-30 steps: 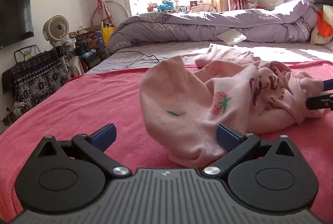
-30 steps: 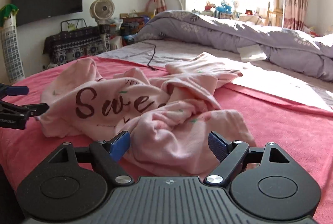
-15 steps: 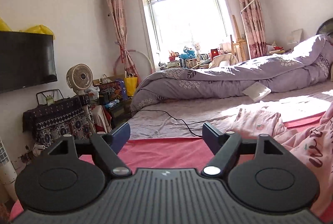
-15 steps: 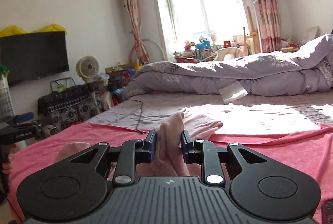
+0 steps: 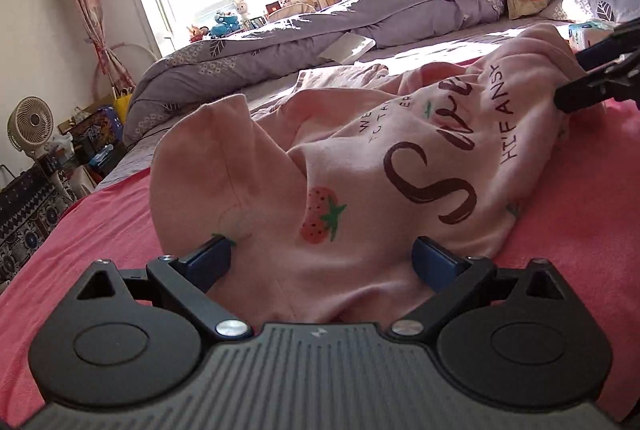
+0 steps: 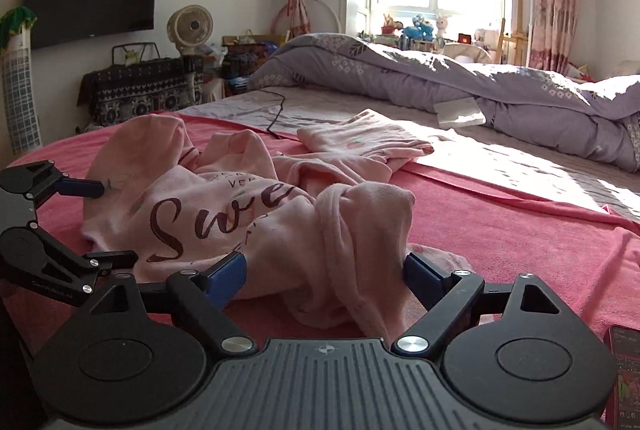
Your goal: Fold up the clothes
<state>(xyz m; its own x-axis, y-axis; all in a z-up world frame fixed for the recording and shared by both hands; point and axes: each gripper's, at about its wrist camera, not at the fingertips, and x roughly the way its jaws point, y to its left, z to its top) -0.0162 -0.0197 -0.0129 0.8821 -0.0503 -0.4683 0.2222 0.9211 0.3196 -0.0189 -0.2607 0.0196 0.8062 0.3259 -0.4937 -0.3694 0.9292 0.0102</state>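
A crumpled pink shirt (image 5: 360, 190) with dark "Sweet" lettering and strawberry prints lies on the red blanket (image 5: 100, 230). My left gripper (image 5: 326, 260) is open, its blue pads either side of a bunched edge of the shirt. My right gripper (image 6: 326, 276) is open too, with a twisted fold of the shirt (image 6: 248, 214) between its pads. The left gripper shows in the right wrist view (image 6: 96, 218) at the shirt's left end. The right gripper shows in the left wrist view (image 5: 596, 78) at the shirt's far right end.
A second pink garment (image 6: 364, 142) lies flat beyond the shirt. A purple duvet (image 6: 440, 78) is heaped across the far side of the bed. A black cable (image 6: 278, 114) runs over the grey sheet. A phone (image 6: 624, 370) lies at the right edge.
Half a second ago the right gripper was shut on pink cloth and both were raised. Now both are low at the shirt with jaws open and the cloth is released.
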